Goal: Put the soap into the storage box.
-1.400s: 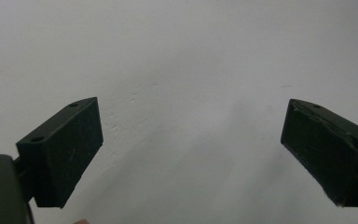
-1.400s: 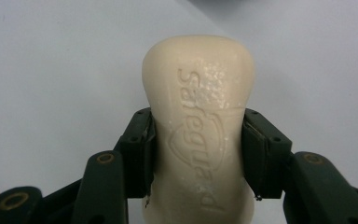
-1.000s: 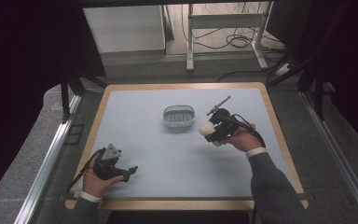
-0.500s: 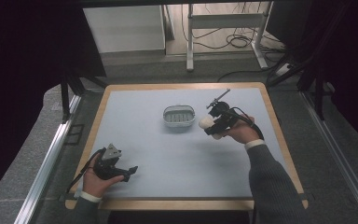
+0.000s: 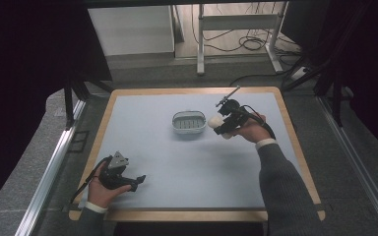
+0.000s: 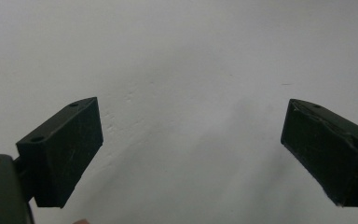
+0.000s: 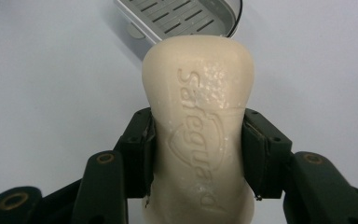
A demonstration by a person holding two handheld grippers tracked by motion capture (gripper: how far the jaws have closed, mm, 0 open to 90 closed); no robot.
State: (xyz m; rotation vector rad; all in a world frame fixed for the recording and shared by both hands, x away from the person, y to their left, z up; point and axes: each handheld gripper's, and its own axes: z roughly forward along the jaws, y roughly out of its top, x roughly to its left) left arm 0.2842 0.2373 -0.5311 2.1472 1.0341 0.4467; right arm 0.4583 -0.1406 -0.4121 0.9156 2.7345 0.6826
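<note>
Right gripper view: embossed cream soap bar (image 7: 198, 126) pinched by right tool (image 7: 197, 154).

From above my side, one camera looks forward and down over the whole pale blue, wood-edged worktop (image 5: 177, 162). My two gripper cameras sit close, facing that same surface; the right also shares the grey slatted plastic soap dish (image 7: 186, 16).

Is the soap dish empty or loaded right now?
Empty: the soap dish shows bare slats; the soap bar sits in the right gripper beside it.
</note>
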